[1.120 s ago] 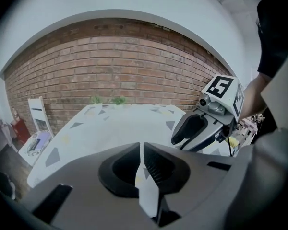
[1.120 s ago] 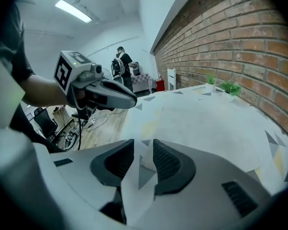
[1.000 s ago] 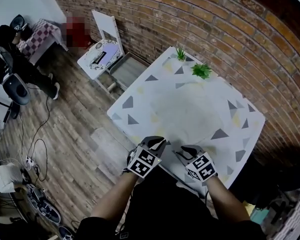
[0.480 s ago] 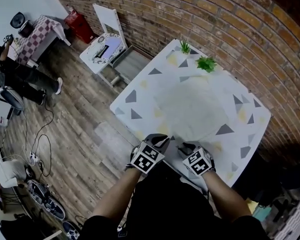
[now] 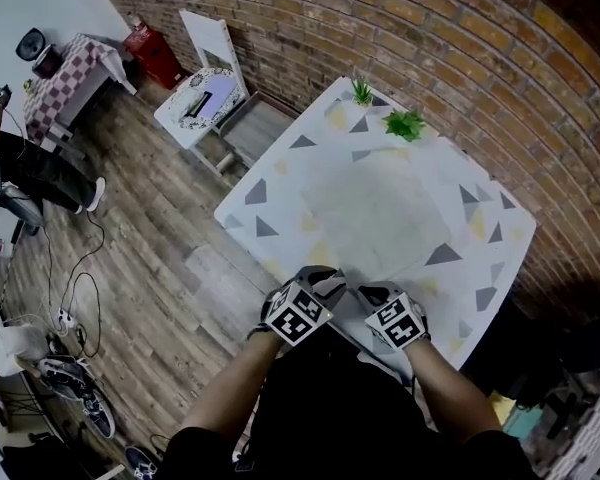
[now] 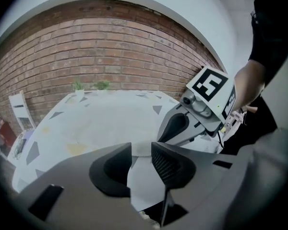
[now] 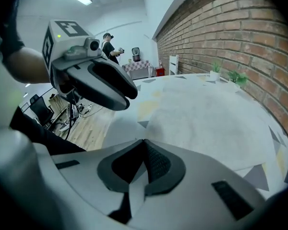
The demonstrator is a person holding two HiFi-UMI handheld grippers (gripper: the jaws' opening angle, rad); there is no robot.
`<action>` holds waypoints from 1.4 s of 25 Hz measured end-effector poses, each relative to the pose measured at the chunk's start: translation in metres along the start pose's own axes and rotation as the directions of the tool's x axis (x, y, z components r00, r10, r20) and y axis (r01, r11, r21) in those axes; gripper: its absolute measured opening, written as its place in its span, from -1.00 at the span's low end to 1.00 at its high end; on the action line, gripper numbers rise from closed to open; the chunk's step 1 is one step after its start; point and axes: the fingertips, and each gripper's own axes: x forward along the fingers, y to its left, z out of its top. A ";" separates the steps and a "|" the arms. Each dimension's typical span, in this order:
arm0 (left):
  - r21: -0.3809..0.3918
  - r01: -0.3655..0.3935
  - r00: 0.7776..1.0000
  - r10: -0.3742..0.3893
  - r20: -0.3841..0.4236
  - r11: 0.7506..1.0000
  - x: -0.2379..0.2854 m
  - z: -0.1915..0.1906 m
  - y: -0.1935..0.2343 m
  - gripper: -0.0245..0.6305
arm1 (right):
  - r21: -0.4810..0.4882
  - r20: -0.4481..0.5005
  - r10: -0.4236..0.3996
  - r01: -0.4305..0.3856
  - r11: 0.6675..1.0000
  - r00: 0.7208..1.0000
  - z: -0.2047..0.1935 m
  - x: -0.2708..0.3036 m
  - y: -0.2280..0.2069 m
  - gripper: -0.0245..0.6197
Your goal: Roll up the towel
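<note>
A pale towel (image 5: 375, 213) lies flat in the middle of the patterned table (image 5: 270, 196). Both grippers hang at the table's near edge, side by side. My left gripper (image 5: 330, 280) has its jaws opening; in the left gripper view (image 6: 141, 155) the cloth's near edge shows in the gap, and the pads are not pressing on it. My right gripper (image 5: 365, 290) is shut, its tips meeting (image 7: 144, 142) just short of the towel (image 7: 216, 114). I cannot tell whether any fabric is pinched there. The left gripper (image 7: 115, 87) hangs close on its left.
Two small green plants (image 5: 361, 92) (image 5: 404, 123) stand at the table's far edge by the brick wall. A white chair (image 5: 208, 88) is beyond the left corner. Cables and a seated person (image 5: 30, 163) are on the wooden floor at far left.
Both grippers have sunk a little toward the table's near edge. The towel lies as before.
</note>
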 end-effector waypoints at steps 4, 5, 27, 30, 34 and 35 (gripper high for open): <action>0.092 0.044 0.997 -0.038 -0.071 0.995 0.016 -0.006 -0.008 -0.48 | -0.004 0.002 -0.019 0.019 1.000 1.000 -0.002 -0.004 -0.005 -0.88; 0.103 0.052 0.996 -0.044 -0.083 0.993 0.019 -0.007 -0.008 -0.48 | -0.011 0.001 -0.015 0.015 1.000 1.000 -0.002 -0.004 -0.005 -0.83; 0.422 0.110 0.988 -0.052 -0.146 0.900 0.045 -0.001 -0.023 -0.33 | -0.012 0.024 -0.019 0.020 1.000 1.000 0.014 -0.016 -0.004 -0.83; 0.430 0.132 0.986 -0.074 -0.150 0.893 0.053 0.001 -0.023 -0.42 | -0.016 0.012 -0.034 0.034 0.999 0.999 0.015 -0.018 -0.011 -0.83; 0.411 0.166 0.981 -0.108 -0.160 0.896 0.060 0.000 -0.022 -0.68 | -0.011 -0.019 -0.062 0.062 0.998 0.998 0.012 -0.014 -0.023 -0.83; 0.403 0.170 0.980 -0.112 -0.162 0.899 0.062 -0.001 -0.020 -0.69 | -0.007 -0.030 -0.067 0.067 0.998 0.997 0.011 -0.012 -0.026 -0.83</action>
